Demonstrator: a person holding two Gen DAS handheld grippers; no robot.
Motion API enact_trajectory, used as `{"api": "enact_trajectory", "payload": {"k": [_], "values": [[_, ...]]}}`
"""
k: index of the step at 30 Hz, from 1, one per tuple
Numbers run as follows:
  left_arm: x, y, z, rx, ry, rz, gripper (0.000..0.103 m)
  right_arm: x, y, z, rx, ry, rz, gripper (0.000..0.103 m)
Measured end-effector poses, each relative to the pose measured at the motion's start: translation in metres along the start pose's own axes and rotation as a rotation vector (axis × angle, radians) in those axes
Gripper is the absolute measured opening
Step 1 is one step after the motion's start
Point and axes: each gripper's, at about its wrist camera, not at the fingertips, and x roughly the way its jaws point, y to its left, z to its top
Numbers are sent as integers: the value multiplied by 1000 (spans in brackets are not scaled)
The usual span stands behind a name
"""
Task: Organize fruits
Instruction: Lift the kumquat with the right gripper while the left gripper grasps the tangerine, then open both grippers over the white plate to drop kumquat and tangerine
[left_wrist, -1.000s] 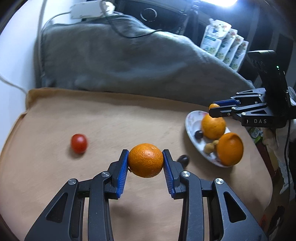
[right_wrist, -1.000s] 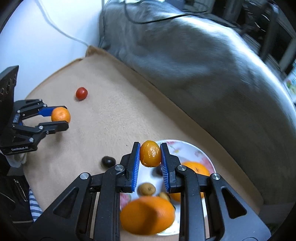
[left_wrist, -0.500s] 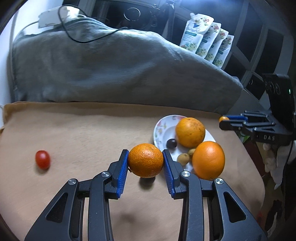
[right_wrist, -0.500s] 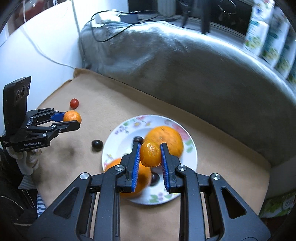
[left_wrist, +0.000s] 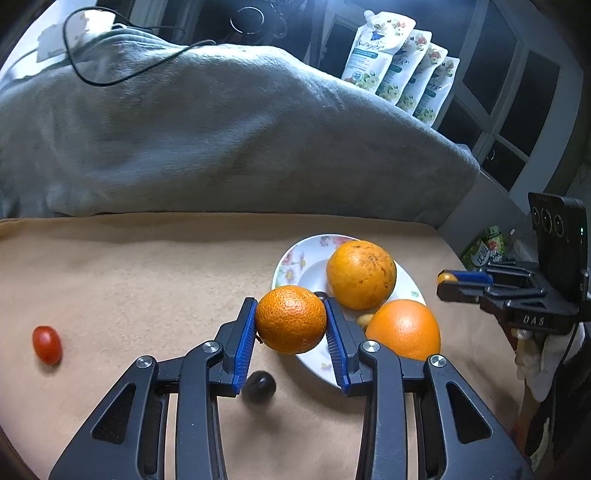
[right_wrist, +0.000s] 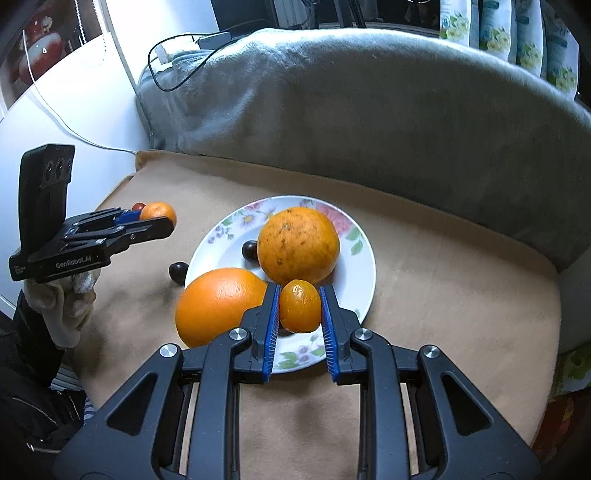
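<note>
Orange tangerine (left_wrist: 290, 319) and kumquat (right_wrist: 300, 305) sit squeezed in both grippers' fingers above the crowded plate (right_wrist: 364, 275); dropped there, they may roll off.

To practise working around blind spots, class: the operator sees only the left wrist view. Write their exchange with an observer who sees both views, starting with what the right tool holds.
Operator: What is in the right tool?
Observer: A small orange fruit, clamped between its blue pads.
Operator: Is anything hidden behind my mandarin?
Observer: A dark round fruit lies on the plate, beside the speckled orange.
</note>
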Motion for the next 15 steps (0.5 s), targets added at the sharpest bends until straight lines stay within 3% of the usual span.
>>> {"api": "enact_trajectory", "payload": {"k": [15], "values": [[18,-9,4,20,26,-26,35,14,-9,-7,19,2,9,23]]}}
